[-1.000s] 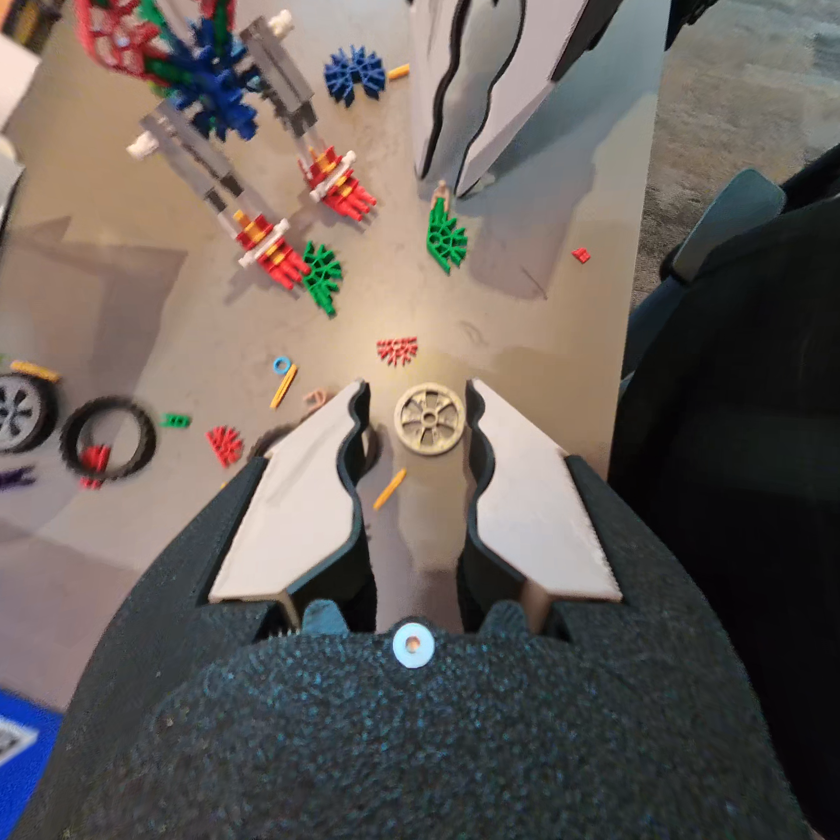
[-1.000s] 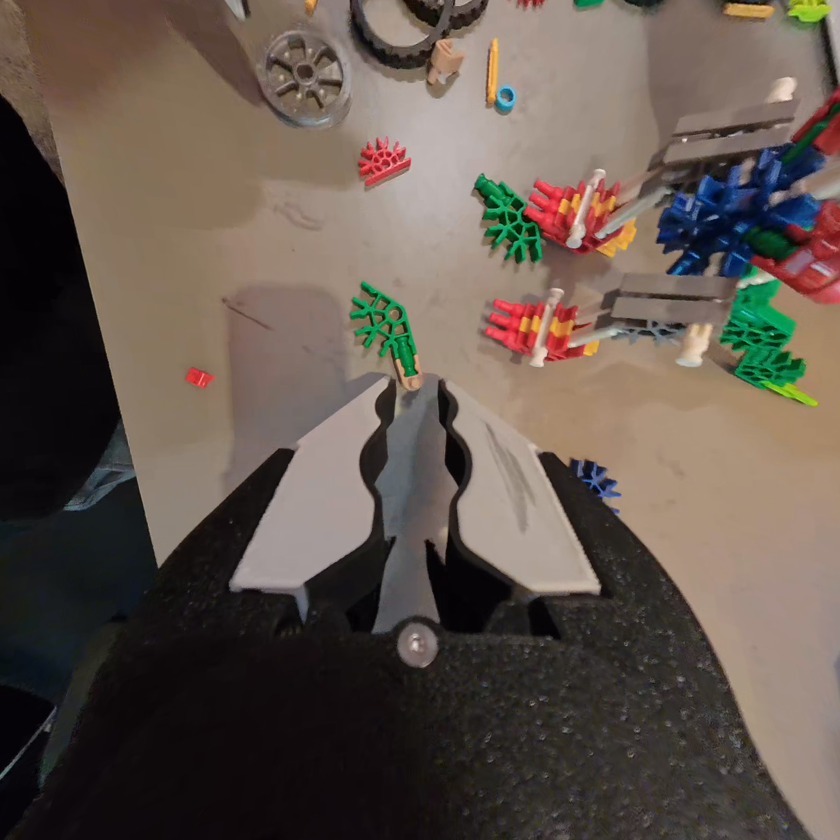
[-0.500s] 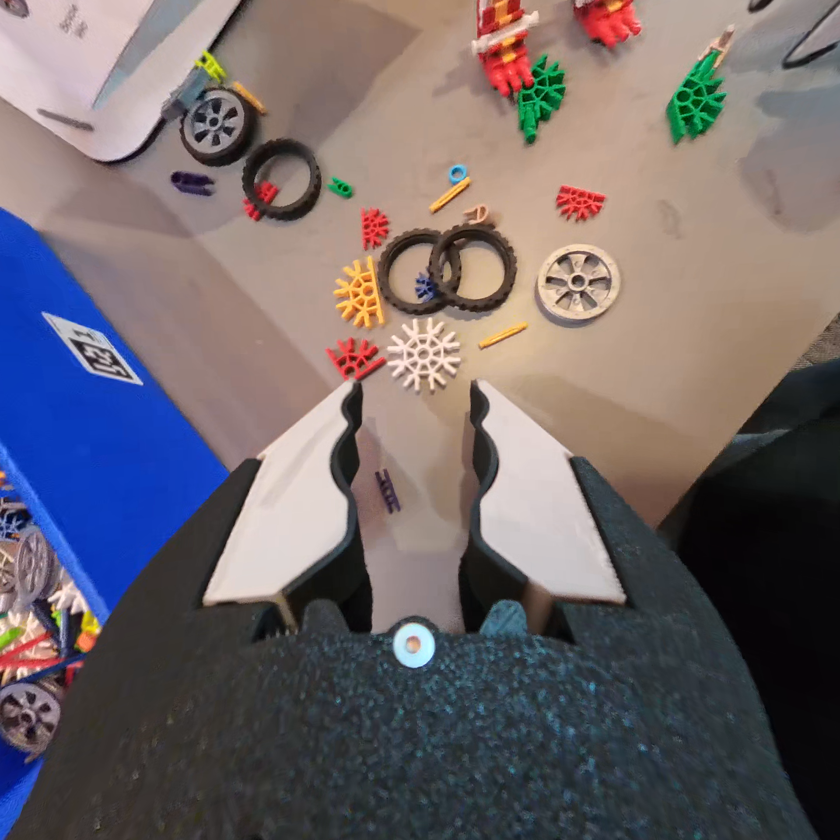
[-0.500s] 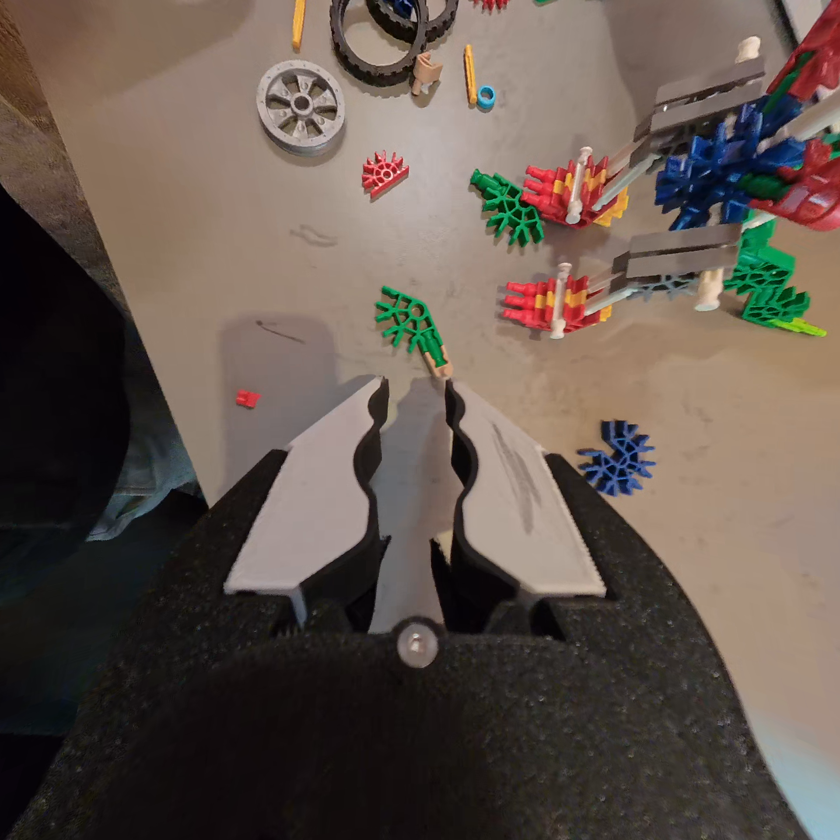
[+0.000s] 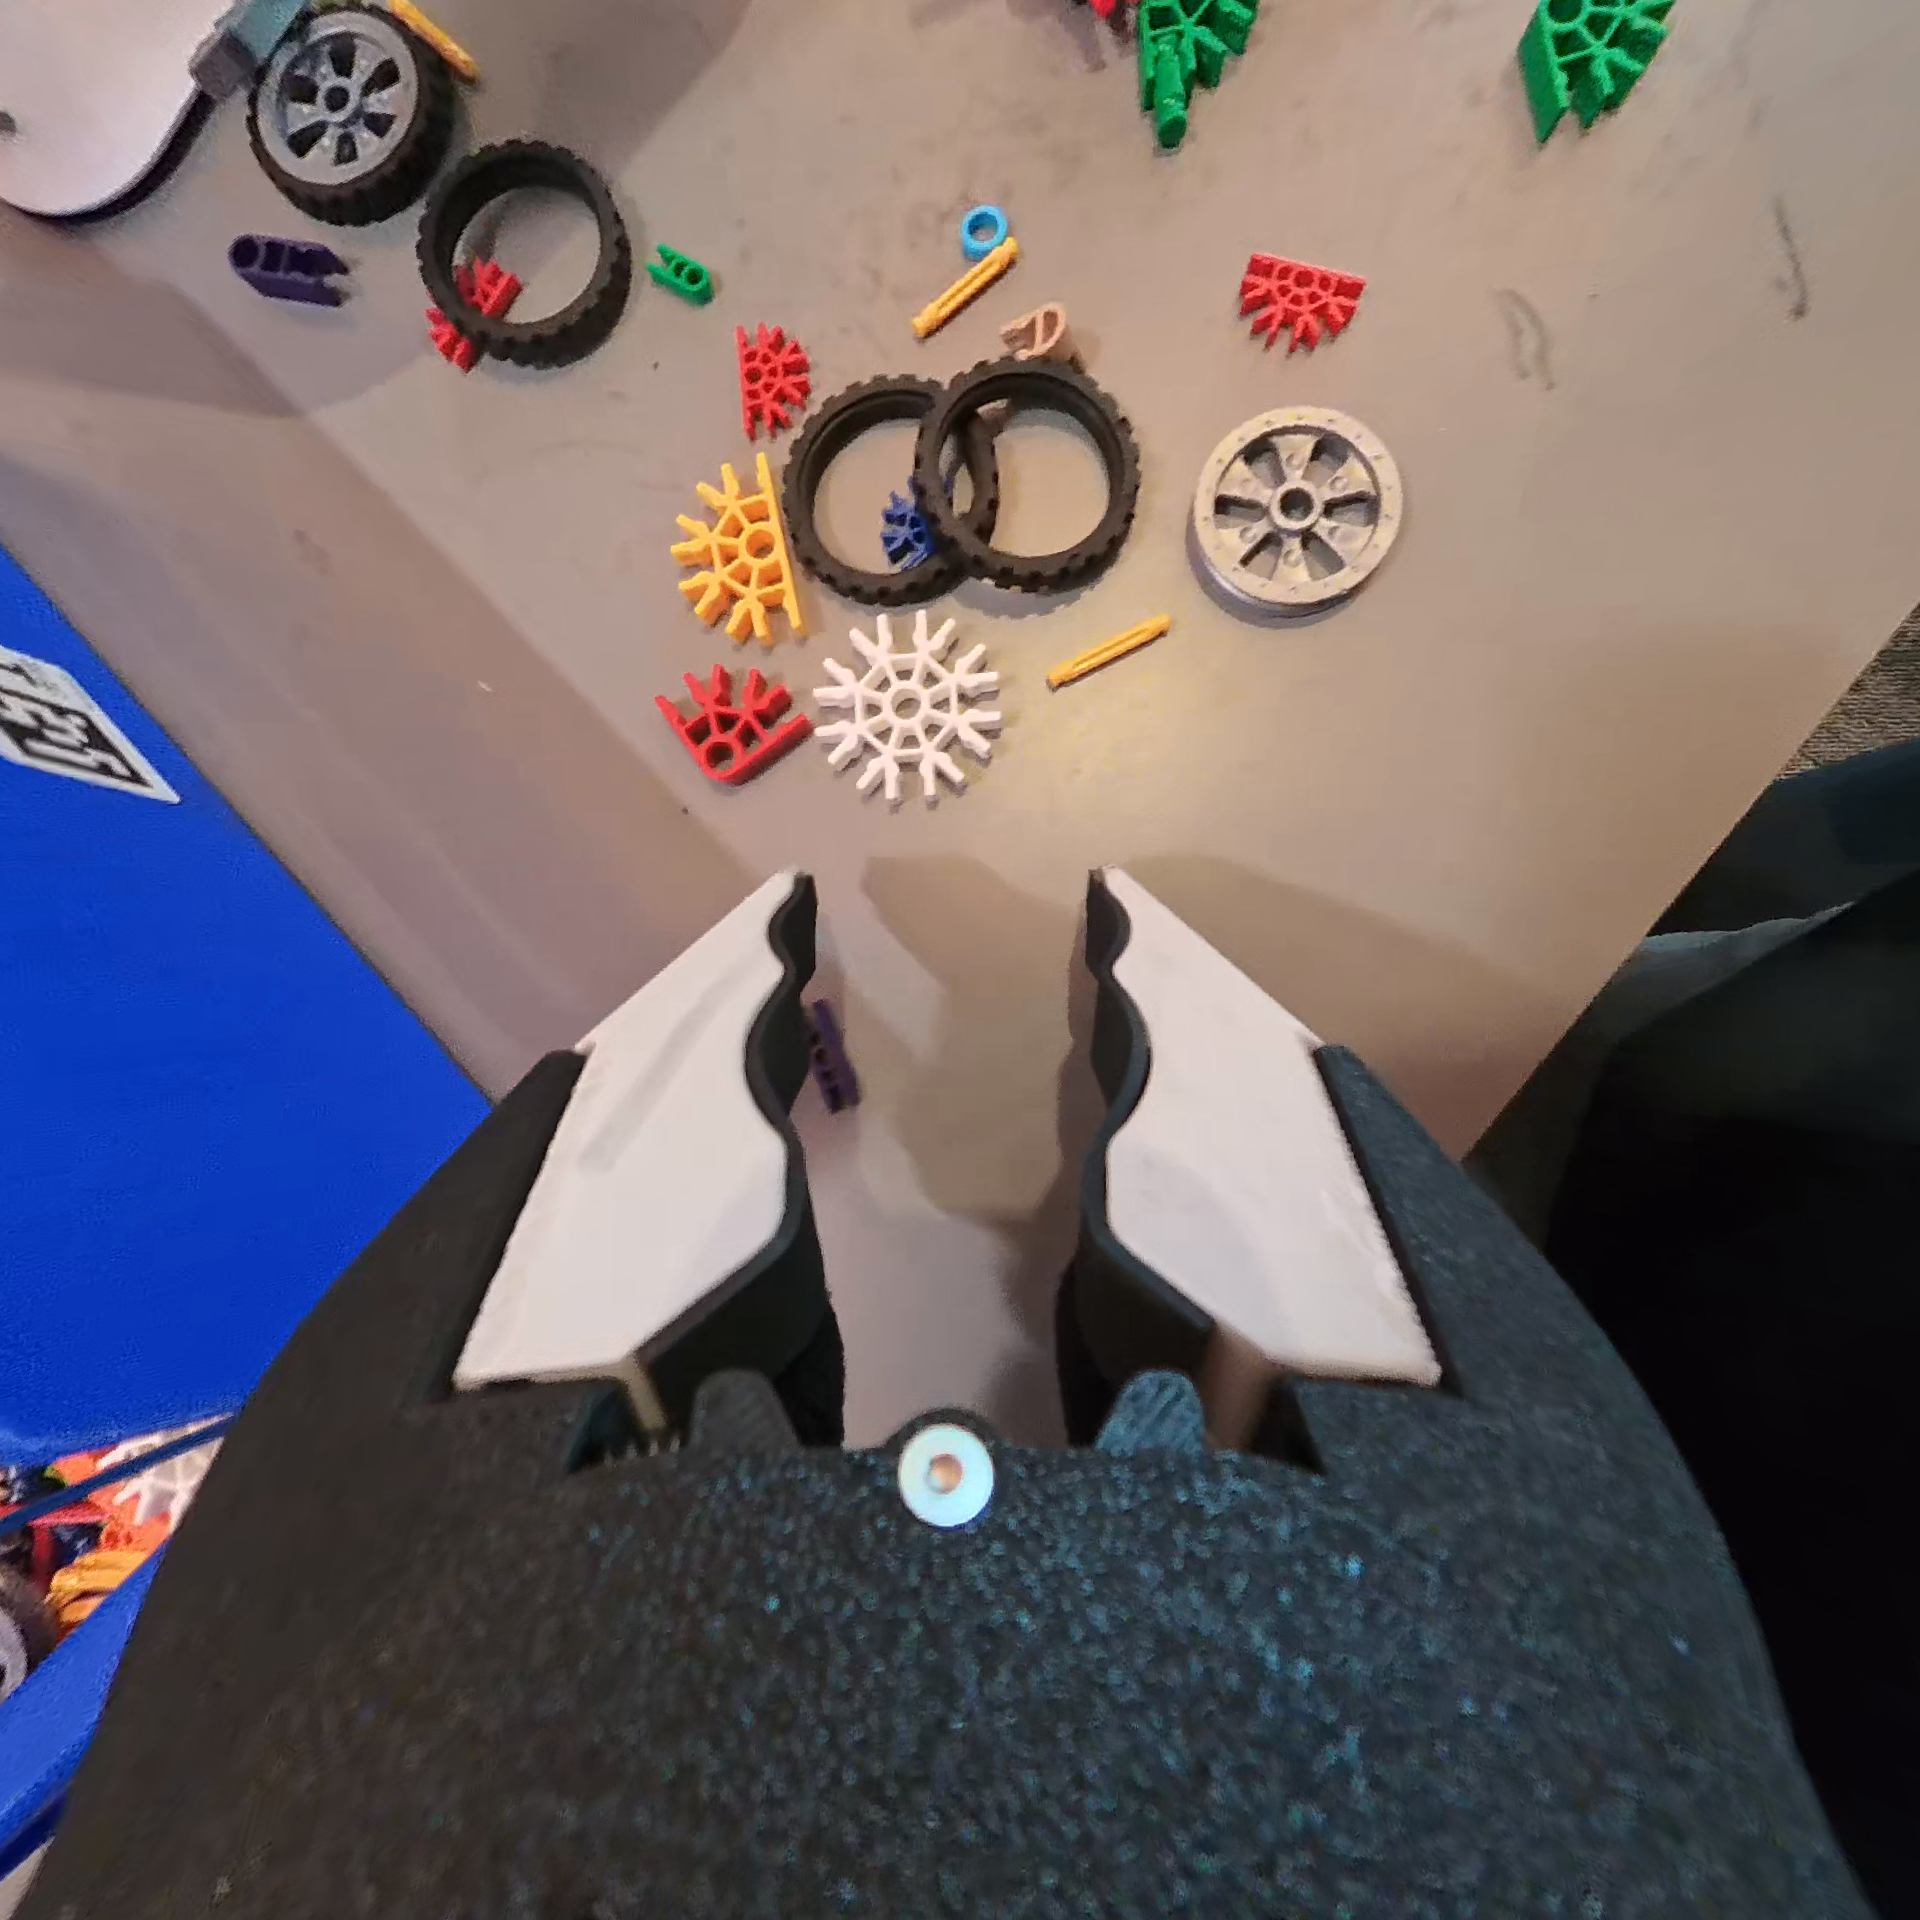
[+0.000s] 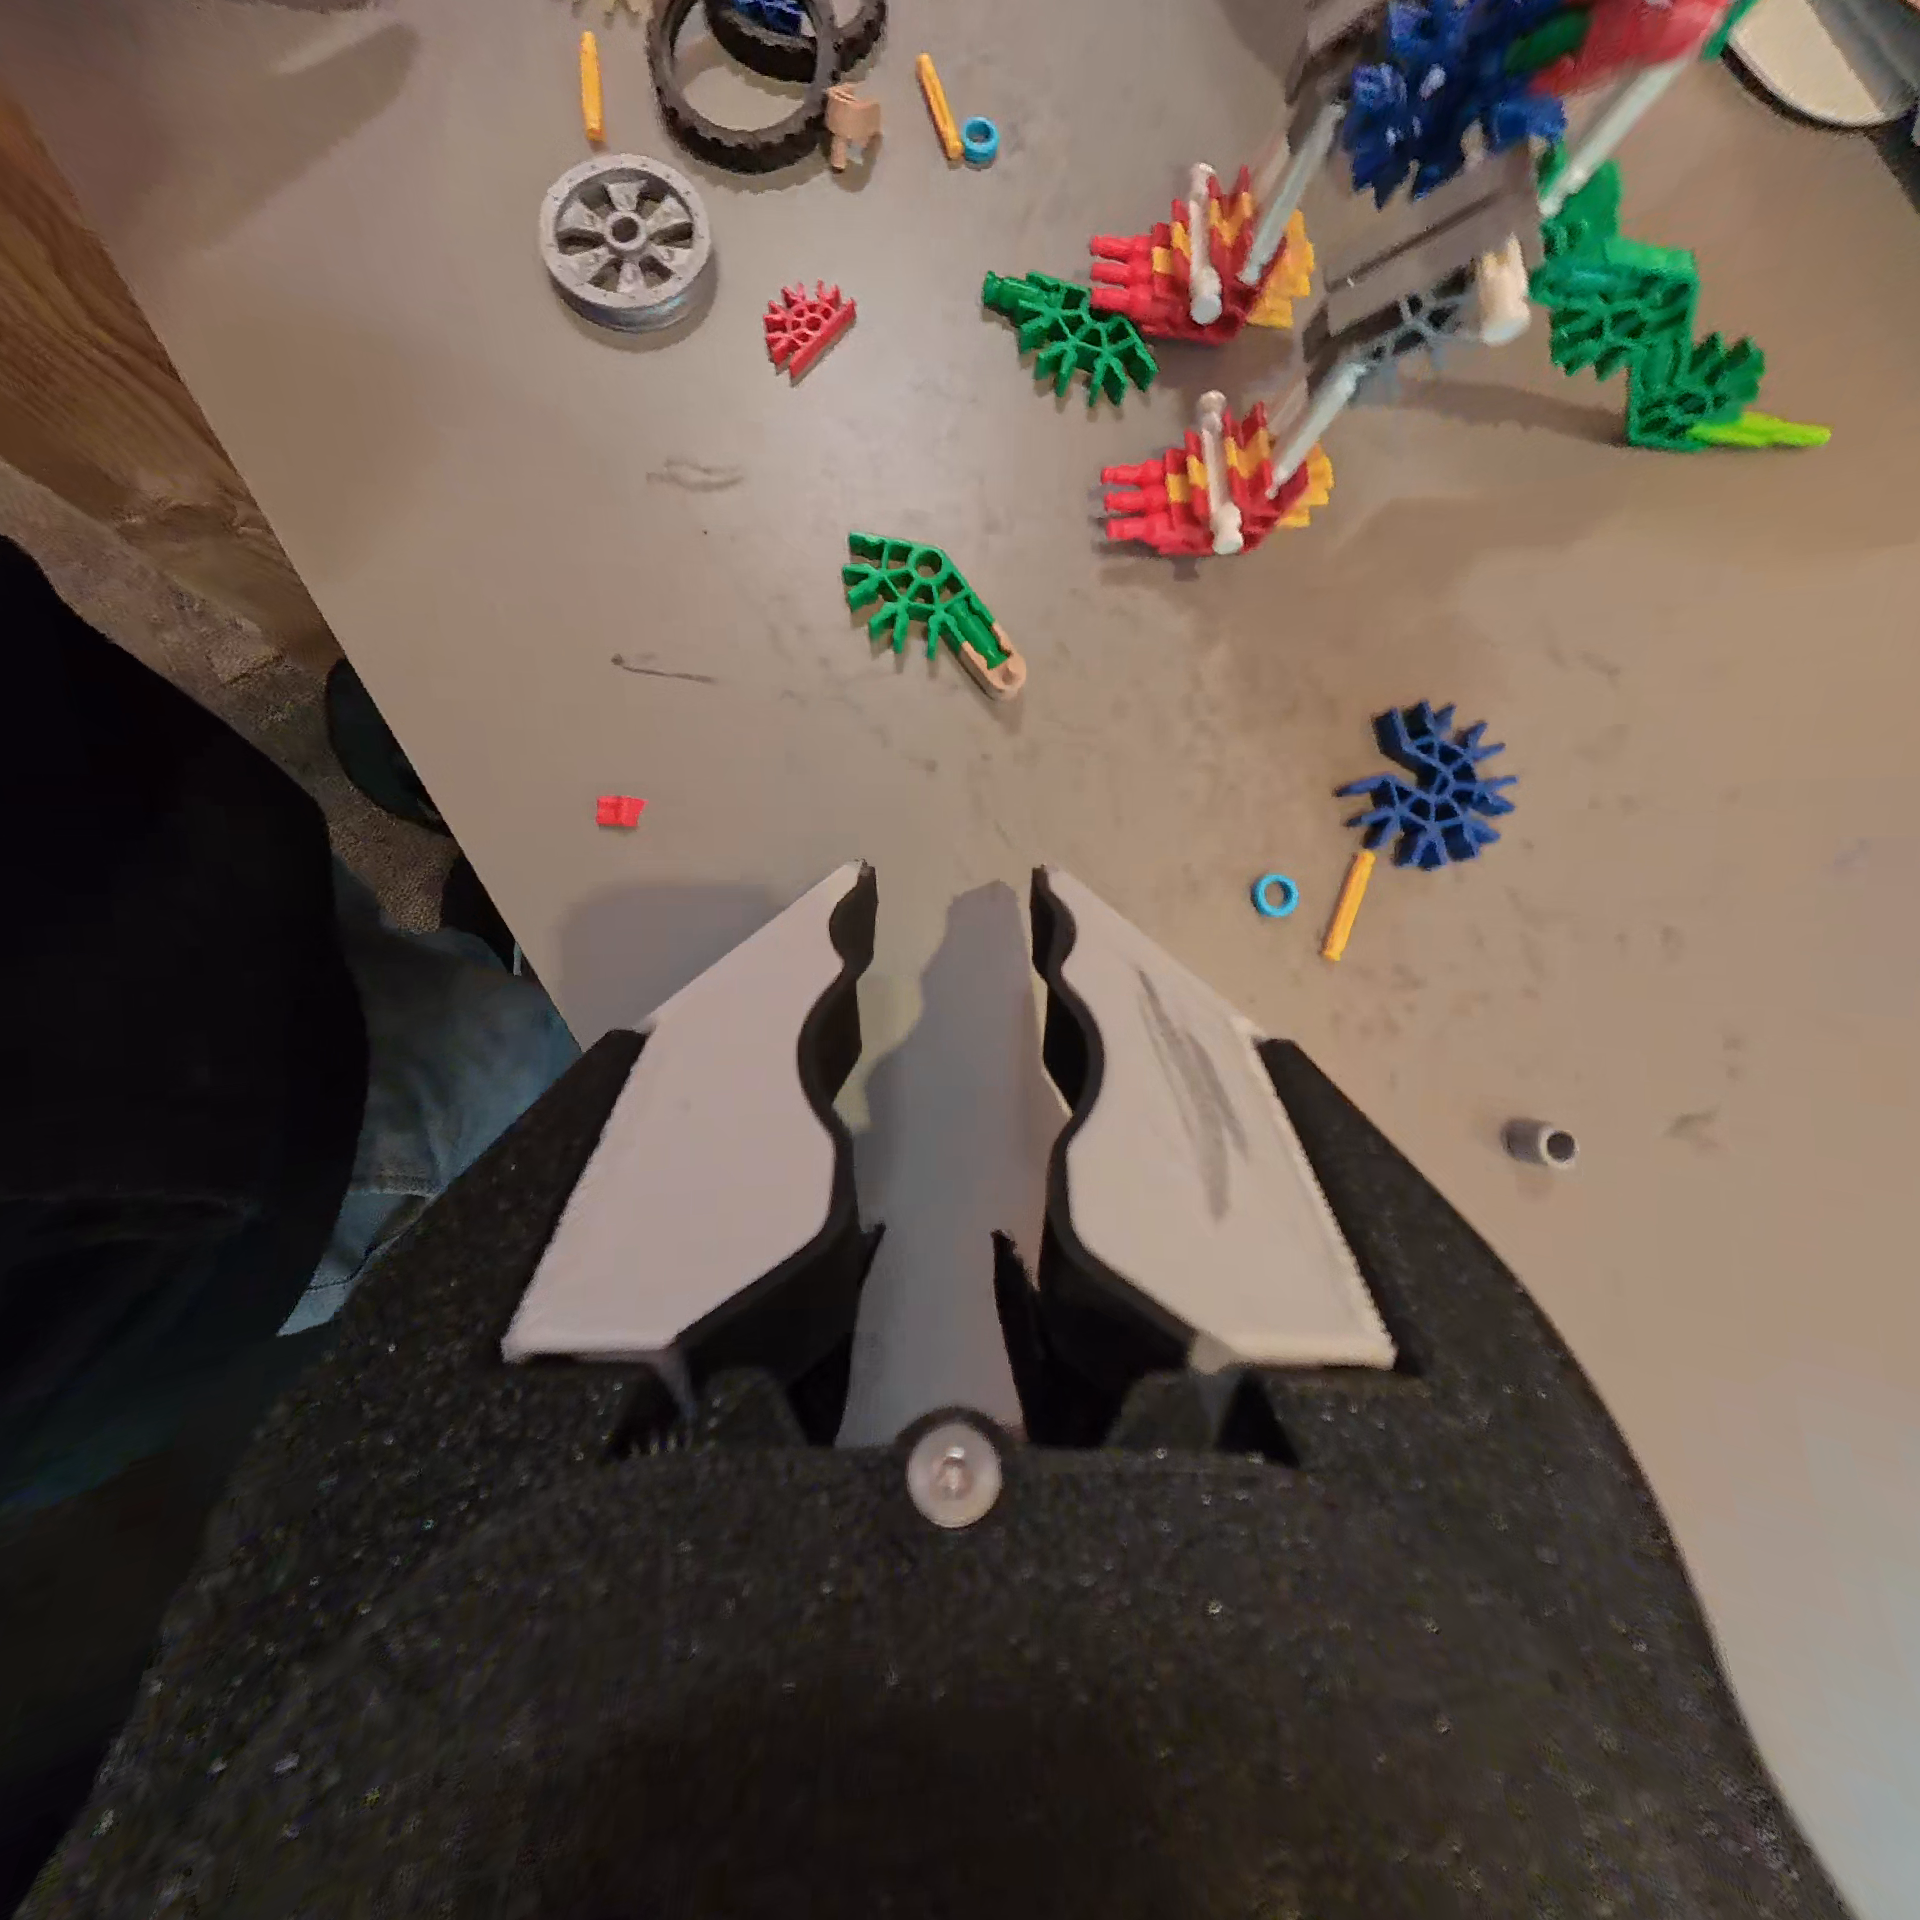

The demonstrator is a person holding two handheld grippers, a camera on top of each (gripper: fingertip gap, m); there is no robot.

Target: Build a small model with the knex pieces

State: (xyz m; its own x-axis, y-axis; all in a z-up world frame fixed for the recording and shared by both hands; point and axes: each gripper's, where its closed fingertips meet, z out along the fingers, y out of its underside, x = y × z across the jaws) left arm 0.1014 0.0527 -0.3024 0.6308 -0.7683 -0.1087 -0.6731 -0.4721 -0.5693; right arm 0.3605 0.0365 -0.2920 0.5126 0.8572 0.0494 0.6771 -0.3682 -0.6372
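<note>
My left gripper (image 5: 951,883) is open and empty above the grey table (image 5: 1299,883). Just ahead of its tips lie a white snowflake connector (image 5: 906,707), a red connector (image 5: 730,727), a yellow connector (image 5: 743,551) and two overlapping black tyres (image 5: 961,488). A small purple piece (image 5: 833,1055) lies beside its left finger. A grey wheel hub (image 5: 1296,511) lies ahead to the right. My right gripper (image 6: 951,878) is open and empty. The nearest piece ahead of it is a green connector with a tan clip (image 6: 925,603). A blue connector (image 6: 1432,787) lies to its right.
A blue bin (image 5: 156,1039) with loose parts stands at the left. A wheel with tyre (image 5: 343,109) and a loose tyre (image 5: 525,255) lie far left. A built model of blue, red, green and grey parts (image 6: 1455,239) stands at the right. The table edge (image 6: 416,748) runs along the left. My hands' fingertips stand some 25 centimeters from each other. My left gripper is the nearer one to the white snowflake connector (image 5: 906,707): about 4 centimeters, against 25 centimeters. My right tips are about 15 centimeters from the grey wheel hub (image 5: 1296,511), my left tips only 8 centimeters. Look for it in the right wrist view (image 6: 619,229) too.
My left gripper has swung left from the grey hub to the tyres and white connector. My right gripper has drawn back from the green connector and opened wider.
</note>
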